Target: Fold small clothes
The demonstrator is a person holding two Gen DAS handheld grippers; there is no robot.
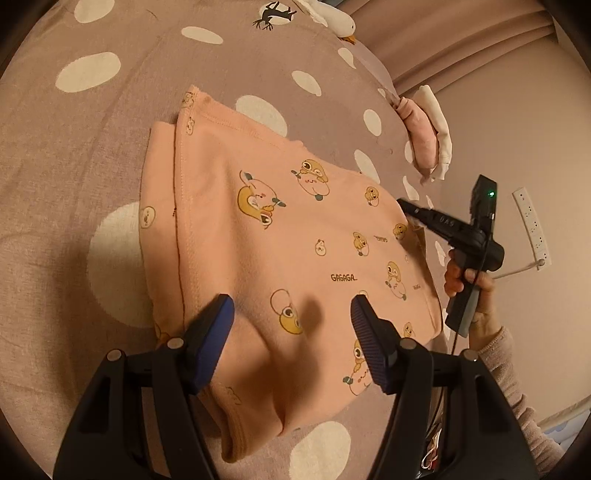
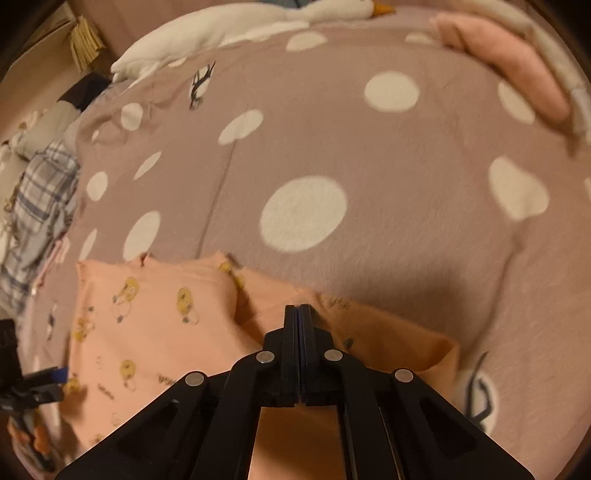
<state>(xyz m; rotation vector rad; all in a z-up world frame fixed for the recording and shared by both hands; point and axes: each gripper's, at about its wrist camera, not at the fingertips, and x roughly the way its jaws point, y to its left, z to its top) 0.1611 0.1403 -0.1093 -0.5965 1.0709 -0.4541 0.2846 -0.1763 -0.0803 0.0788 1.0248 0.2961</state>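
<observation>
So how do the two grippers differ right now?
The left gripper stands open above the peach printed garment, nothing between its blue pads; the right gripper is shut at the garment's edge. Whether it pinches cloth is unclear. Both point down over the spotted bedcover.

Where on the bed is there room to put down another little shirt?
Bare spotted blanket lies beyond the peach garment, between the plush goose and the pink folded clothes. The checked clothes crowd the far side.
</observation>
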